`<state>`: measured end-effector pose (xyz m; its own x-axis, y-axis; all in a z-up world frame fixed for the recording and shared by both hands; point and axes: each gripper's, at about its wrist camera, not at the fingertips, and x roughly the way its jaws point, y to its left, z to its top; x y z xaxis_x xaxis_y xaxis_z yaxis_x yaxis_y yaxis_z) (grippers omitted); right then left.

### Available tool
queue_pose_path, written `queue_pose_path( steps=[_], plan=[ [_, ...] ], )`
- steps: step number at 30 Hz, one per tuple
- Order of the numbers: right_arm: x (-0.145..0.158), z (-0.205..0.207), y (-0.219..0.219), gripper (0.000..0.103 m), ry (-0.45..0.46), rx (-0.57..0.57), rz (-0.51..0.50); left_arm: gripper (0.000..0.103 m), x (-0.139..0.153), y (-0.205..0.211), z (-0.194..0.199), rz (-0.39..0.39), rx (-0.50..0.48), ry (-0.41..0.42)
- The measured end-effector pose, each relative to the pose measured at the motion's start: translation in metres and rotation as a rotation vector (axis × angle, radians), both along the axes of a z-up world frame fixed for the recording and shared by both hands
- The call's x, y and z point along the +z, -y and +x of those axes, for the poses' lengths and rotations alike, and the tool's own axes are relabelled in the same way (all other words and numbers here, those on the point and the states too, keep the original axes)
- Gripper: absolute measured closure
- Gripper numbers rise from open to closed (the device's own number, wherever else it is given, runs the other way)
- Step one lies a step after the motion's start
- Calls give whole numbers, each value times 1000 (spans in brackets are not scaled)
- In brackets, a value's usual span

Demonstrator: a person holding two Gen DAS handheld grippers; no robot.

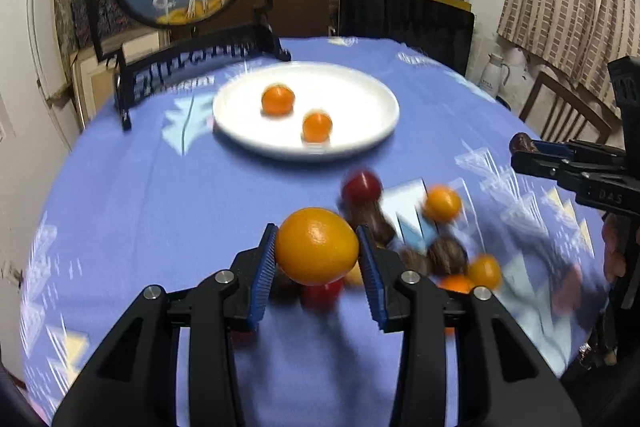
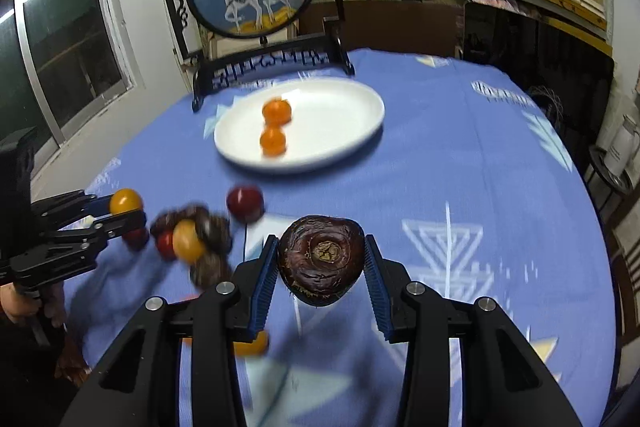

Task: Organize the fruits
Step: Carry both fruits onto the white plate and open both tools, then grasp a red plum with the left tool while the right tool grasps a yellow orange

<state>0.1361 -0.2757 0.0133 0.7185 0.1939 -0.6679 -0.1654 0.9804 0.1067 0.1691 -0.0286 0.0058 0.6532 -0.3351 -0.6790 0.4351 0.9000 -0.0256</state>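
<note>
On the round surface (image 1: 160,211) draped in a blue patterned cloth, a wide white ceramic plate (image 1: 360,111) sits toward the far side, already carrying two small orange mandarins (image 1: 278,100), so the sorting looks begun but far from finished. Nearer, a loose heap of mixed fruit (image 2: 192,239) — red, orange and dark brown pieces, blurred — remains to be sorted. The left hand-held gripper (image 1: 318,247) is clamped on a large smooth orange citrus fruit (image 1: 316,245), held above the heap. The right hand-held gripper (image 2: 322,261) grips a dark brown, ridged water chestnut (image 2: 322,259) between its blue pads, above bare cloth beside the heap. Both pieces seem bound for a sorted place, and most of the job is left.
</note>
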Motion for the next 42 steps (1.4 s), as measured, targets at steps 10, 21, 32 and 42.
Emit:
queue_pose_path(
  steps=[10, 21, 32, 42],
  plan=[
    [1, 118, -13, 61, -28, 32, 77, 64, -6, 39, 116, 51, 9, -52],
    [-12, 157, -22, 44, -13, 1, 82, 36, -5, 32, 137, 33, 66, -40],
    [-17, 49, -8, 40, -7, 4, 117, 30, 18, -29, 24, 12, 52, 11],
    [-58, -16, -4, 39, -49, -23, 171, 30, -42, -62, -27, 139, 80, -77]
  ],
)
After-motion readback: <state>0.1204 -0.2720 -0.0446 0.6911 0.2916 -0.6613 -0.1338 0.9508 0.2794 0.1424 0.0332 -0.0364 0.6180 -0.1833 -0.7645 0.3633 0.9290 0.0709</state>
